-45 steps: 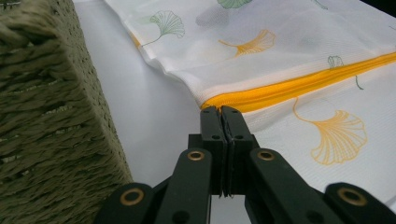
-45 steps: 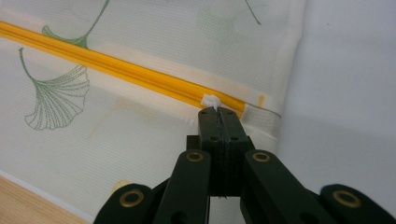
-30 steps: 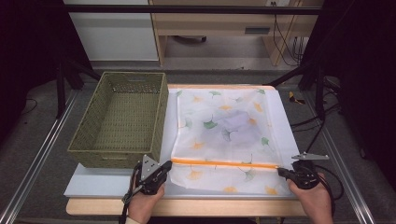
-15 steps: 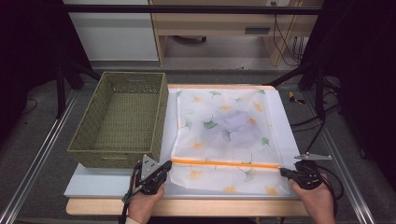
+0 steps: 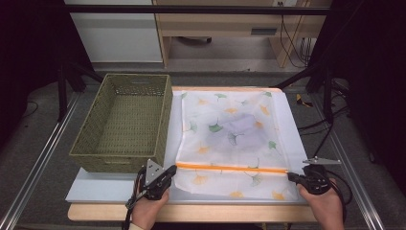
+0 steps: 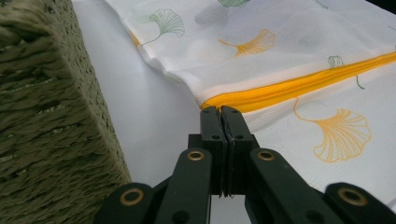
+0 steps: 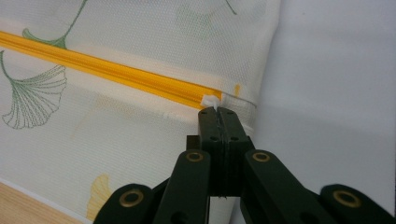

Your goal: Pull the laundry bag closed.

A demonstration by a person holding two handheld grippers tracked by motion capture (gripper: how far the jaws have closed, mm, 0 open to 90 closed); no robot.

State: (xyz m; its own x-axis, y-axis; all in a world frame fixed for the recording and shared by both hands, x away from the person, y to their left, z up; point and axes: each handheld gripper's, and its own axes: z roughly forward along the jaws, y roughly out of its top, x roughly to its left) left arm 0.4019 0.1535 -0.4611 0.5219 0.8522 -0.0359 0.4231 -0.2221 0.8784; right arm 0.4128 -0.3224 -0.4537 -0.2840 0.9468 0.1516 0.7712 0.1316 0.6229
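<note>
White table (image 5: 119, 189), empty basket (image 5: 122, 124) left. Mesh bag (image 5: 230, 139) flat, zipper (image 5: 232, 168) closed. Left gripper (image 5: 173, 168) and right gripper (image 5: 290, 176) pinched shut at zipper ends; unzipping not started.

Black left gripper (image 5: 168, 171) with grey three-cornered plate, brass-ringed screws, black fingers (image 6: 211, 122), seemingly bare wrists

Grey floor (image 5: 43, 139), wooden desk (image 5: 225, 28) behind, dark surroundings.
</note>
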